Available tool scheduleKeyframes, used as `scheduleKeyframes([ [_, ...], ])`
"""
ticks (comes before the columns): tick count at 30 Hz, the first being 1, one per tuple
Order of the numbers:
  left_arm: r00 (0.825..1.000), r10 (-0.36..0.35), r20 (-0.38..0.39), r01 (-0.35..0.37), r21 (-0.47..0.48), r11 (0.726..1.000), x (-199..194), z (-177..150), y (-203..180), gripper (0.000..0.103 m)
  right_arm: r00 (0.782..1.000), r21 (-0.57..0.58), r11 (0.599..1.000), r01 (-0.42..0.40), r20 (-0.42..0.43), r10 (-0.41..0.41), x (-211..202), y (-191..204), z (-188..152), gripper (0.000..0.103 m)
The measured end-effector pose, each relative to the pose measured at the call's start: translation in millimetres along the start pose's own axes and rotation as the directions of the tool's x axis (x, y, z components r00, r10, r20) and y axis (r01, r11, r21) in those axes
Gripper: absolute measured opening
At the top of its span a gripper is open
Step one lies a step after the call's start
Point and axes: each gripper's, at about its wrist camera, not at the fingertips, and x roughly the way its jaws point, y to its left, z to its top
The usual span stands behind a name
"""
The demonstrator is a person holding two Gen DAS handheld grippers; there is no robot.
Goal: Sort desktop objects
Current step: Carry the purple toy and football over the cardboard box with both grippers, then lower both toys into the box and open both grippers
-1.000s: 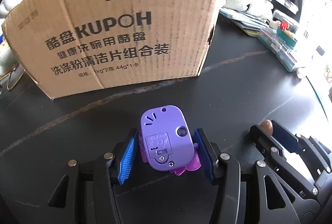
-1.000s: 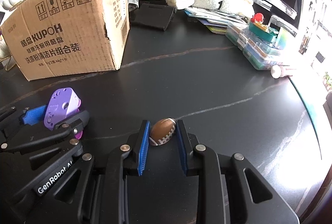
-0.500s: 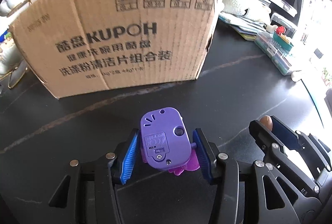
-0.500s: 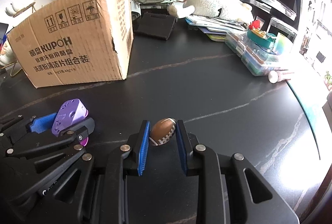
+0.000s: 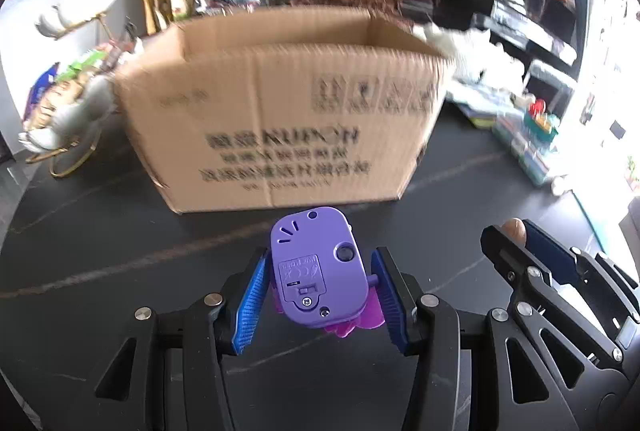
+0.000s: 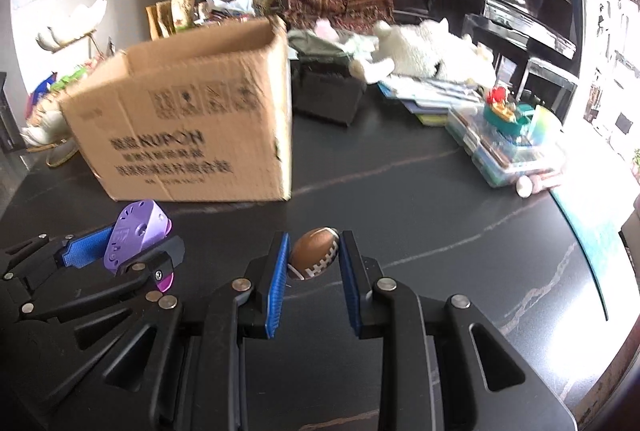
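Left gripper (image 5: 318,295) clamped on a purple toy (image 5: 318,267) (its underside up), right gripper (image 6: 314,263) pinching a small brown football (image 6: 315,258), both above the dark table (image 6: 440,223), open cardboard box (image 6: 192,123) just ahead

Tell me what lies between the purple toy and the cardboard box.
Nothing: in the left wrist view only bare dark tabletop lies between the purple toy in the left claw and the cardboard box.
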Motion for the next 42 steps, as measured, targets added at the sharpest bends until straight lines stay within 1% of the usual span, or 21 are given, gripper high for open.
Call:
scheduleKeyframes([
  [8,0.996,0.021,0.083,-0.018,-0.036,0.999,-35,8,21,0.048,0.997,-0.029,0.999,-0.03,0.068,0.032,-31,27,15,0.023],
  [16,0.987,0.032,0.155,-0.018,-0.087,0.996,-73,12,46,0.048,0.991,-0.058,0.997,-0.048,0.125,0.055,-60,52,27,0.023],
  [20,0.984,0.033,0.174,-0.013,-0.12,0.993,-86,13,60,0.048,0.986,-0.073,0.996,-0.053,0.153,0.064,-73,64,33,0.023],
  [24,0.98,0.05,0.191,-0.025,-0.13,0.991,-98,17,70,0.048,0.981,-0.089,0.994,-0.057,0.181,0.072,-87,76,39,0.023],
  [35,0.97,0.045,0.239,-0.016,-0.121,0.993,-111,40,81,0.047,0.969,-0.107,0.993,-0.056,0.235,0.08,-101,94,59,0.023],
  [39,0.97,0.025,0.241,0.008,-0.134,0.991,-107,53,84,0.047,0.963,-0.115,0.993,-0.04,0.259,0.069,-101,97,72,0.023],
  [42,0.968,0.023,0.249,0.009,-0.128,0.992,-105,63,83,0.046,0.961,-0.115,0.993,-0.036,0.27,0.066,-99,96,81,0.023],
])
